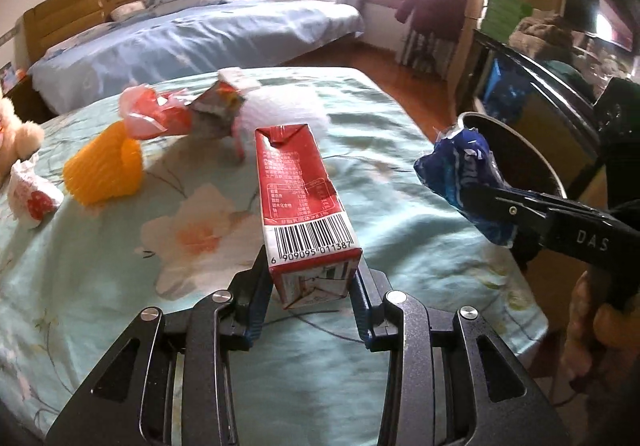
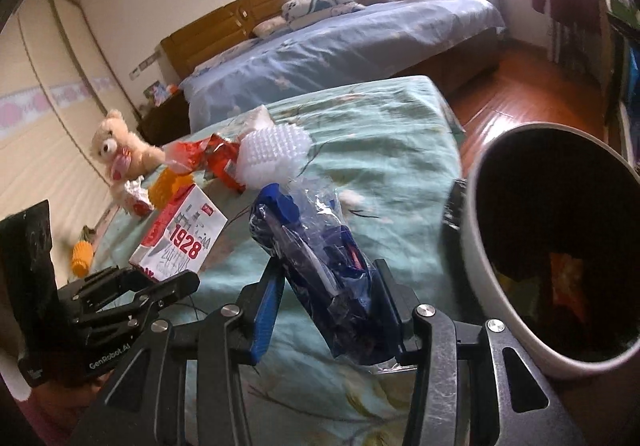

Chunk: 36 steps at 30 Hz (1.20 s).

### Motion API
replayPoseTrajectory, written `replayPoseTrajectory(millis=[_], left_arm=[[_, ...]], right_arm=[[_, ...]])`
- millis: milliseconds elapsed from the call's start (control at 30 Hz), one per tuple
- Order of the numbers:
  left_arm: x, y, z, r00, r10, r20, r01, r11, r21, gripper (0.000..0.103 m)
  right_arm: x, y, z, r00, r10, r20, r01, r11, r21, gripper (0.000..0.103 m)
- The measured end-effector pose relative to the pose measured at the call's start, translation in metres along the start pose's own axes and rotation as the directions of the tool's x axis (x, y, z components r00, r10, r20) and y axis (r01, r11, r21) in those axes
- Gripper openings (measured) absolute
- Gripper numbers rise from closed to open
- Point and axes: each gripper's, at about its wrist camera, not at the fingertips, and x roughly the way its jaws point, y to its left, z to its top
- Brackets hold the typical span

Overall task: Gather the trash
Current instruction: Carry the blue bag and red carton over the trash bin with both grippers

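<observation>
A: Surface?
B: Bed with pale green floral sheet (image 1: 100, 266).
A: Lying on it?
B: Orange spiky ball (image 1: 105, 170); white spiky ball (image 2: 272, 154); crumpled red wrappers (image 1: 160, 114); small white-and-red wrapper (image 1: 30, 198); cream teddy bear (image 2: 120, 150) at the far edge.

Your left wrist camera is looking down along its fingers, close over the green bedspread (image 1: 360, 166), facing the far blue bed (image 1: 200, 38). Your right wrist camera is sitting rightward, tilted, bin (image 2: 480, 246) at frame right. Both are sharing bedspread, blue bed, window.
</observation>
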Motion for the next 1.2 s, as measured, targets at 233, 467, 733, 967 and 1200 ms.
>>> replayPoseTrajectory(millis=[233,467,733,967,1200], left_arm=[[-0.003,-0.027,0.002,0.999,-0.049,0.002,0.048,0.997,0.054,0.034],[-0.001,-0.053,0.006,0.996,-0.091,-0.003,0.091,0.990,0.108,0.034],[0.004,-0.082,0.015,0.991,-0.130,-0.006,0.130,0.980,0.153,0.034],[0.008,-0.105,0.023,0.987,-0.161,-0.010,0.160,0.969,0.190,0.034],[0.015,-0.122,0.032,0.984,-0.179,-0.015,0.179,0.961,0.212,0.034]], right_arm=[[-0.021,-0.016,-0.005,0.999,-0.021,0.036,0.019,0.998,0.057,0.045],[-0.043,-0.032,-0.008,0.996,-0.054,0.073,0.047,0.994,0.094,0.045],[-0.061,-0.052,-0.011,0.988,-0.115,0.107,0.101,0.987,0.128,0.045],[-0.075,-0.068,-0.013,0.977,-0.168,0.134,0.147,0.977,0.154,0.045],[-0.084,-0.082,-0.011,0.965,-0.211,0.154,0.183,0.966,0.182,0.045]])
